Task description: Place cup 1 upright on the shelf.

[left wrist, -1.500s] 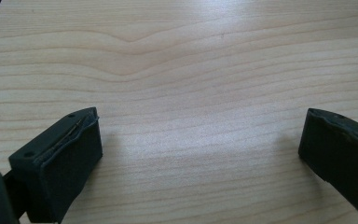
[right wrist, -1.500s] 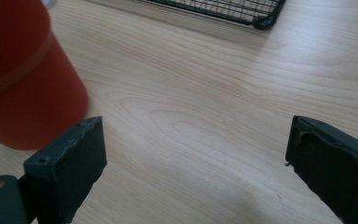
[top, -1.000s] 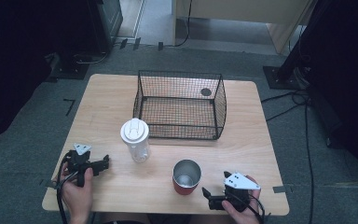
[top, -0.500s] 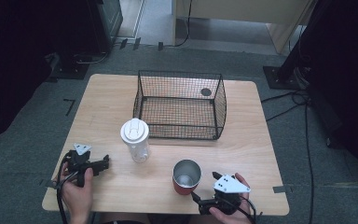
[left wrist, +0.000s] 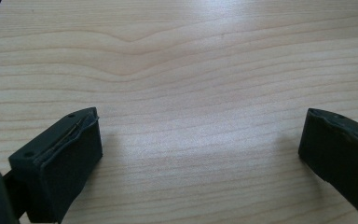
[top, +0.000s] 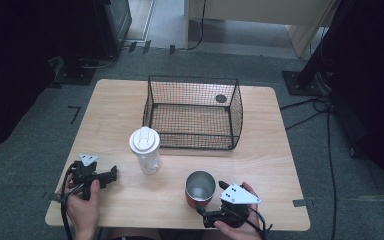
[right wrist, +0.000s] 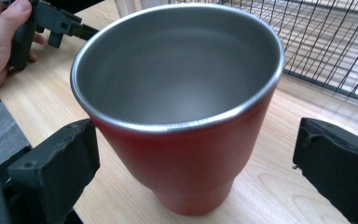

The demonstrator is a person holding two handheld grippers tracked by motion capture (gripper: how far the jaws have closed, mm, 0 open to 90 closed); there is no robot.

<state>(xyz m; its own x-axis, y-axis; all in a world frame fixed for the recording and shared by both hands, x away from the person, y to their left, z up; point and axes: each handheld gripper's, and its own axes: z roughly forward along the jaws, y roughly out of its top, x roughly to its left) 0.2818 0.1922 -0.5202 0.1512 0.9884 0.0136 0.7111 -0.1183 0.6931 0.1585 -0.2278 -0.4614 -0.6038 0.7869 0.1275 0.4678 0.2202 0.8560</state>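
Near the front edge of the tabletop (top: 130, 125): a red cup with a steel inside (top: 200, 189) stands upright and empty, in front of the wire basket (top: 192, 112) and well apart from it.
Right tool (top: 207, 212): it sits just in front of the cup, at the cup's right front side, held in the person's right hand (top: 240, 225). In the right gripper view the cup (right wrist: 182, 121) stands between its two black jaws with a gap on each side. The jaws are spread wide and have just been opening further; neither pad presses on the cup.
Left tool (top: 111, 174): it lies well to the left of the cup, held low over the tabletop in the person's left hand (top: 82, 207). In the left gripper view its jaws stand far apart with bare wood (left wrist: 191, 70) between them.
Clear bottle with a white lid (top: 145, 150): it stands upright, behind and to the left of the cup, between the cup and the left tool, just in front of the basket's left front corner.
Wire basket: black mesh, open at the top, behind the cup at the middle of the tabletop; a small dark round thing (top: 221, 98) lies at its far right inside.
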